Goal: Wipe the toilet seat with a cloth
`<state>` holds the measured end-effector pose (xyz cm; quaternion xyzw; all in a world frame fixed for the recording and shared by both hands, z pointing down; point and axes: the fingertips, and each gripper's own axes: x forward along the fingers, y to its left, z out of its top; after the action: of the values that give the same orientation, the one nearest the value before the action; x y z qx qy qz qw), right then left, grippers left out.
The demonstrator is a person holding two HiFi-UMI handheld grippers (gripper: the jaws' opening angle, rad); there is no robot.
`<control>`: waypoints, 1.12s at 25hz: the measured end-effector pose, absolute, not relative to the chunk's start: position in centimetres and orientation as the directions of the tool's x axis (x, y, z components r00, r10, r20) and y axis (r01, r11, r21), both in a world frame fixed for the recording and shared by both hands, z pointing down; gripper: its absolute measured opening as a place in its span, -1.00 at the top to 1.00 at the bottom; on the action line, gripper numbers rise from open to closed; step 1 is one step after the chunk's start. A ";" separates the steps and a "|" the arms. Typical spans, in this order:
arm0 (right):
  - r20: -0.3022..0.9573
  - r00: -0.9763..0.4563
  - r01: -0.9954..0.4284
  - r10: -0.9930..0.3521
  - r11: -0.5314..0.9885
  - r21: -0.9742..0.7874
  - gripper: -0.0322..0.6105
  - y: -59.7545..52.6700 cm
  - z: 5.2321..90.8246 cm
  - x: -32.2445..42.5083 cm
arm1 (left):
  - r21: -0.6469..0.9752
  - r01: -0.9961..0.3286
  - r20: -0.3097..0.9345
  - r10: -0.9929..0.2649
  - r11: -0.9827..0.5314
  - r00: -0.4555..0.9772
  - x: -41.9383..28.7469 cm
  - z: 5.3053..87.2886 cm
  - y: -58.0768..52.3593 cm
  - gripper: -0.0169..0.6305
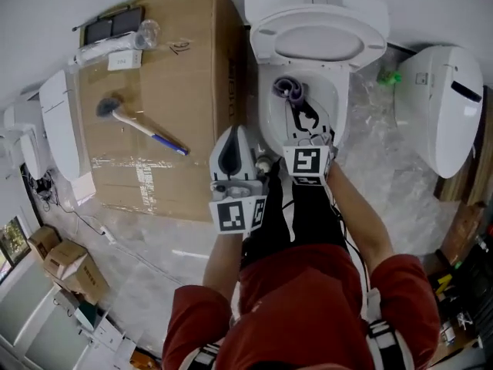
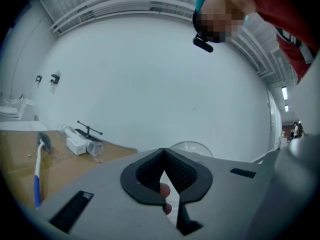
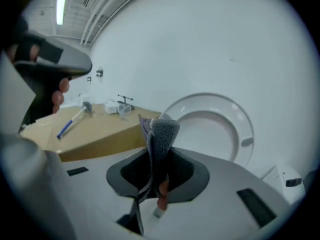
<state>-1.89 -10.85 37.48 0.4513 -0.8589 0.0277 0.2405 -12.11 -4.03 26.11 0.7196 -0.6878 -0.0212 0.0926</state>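
White walls and a pale, glossy floor surround a big cardboard box (image 1: 192, 68) on the left, with a long-handled brush (image 1: 139, 122) lying on top. Beside it the left gripper (image 1: 234, 133) hangs with its fingers (image 2: 182, 171) pressed together on nothing. Next comes the right gripper (image 1: 295, 102), held over the open toilet bowl (image 1: 266, 122), its fingers (image 3: 182, 171) pinched on a grey-purple cloth (image 3: 159, 134) whose folded end stands up past the tips. Behind it the toilet seat (image 3: 240, 129) looks tipped up against the wall. The cloth seems light, soft and floppy, so it will likely sag and bunch rather than push flat. I'd grip it deep across a fold, as here, leaving a free pad to drag along the smooth, hard seat.
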 end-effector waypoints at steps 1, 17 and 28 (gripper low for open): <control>0.423 -0.471 -0.804 -0.774 0.574 0.155 0.67 -10.3 35.4 -1.3 | 0.158 -0.987 0.092 -0.994 -0.040 0.055 -12.0 24.8 -3.7 0.91; 0.137 -0.305 -0.940 -0.942 0.321 0.116 0.67 -3.1 10.8 11.5 | 0.119 -0.976 -0.043 -0.983 -0.185 0.181 -8.5 7.6 -1.1 0.91; 0.131 -0.238 -0.964 -0.962 0.251 0.090 0.67 -2.3 10.9 15.7 | 0.057 -0.961 -0.034 -0.962 -0.272 0.270 -4.1 7.8 -3.5 0.91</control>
<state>15.68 -2.34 10.89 0.6120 -0.7869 0.0047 0.0793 -4.06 -3.46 7.80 0.7969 -0.6032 -0.0306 0.0123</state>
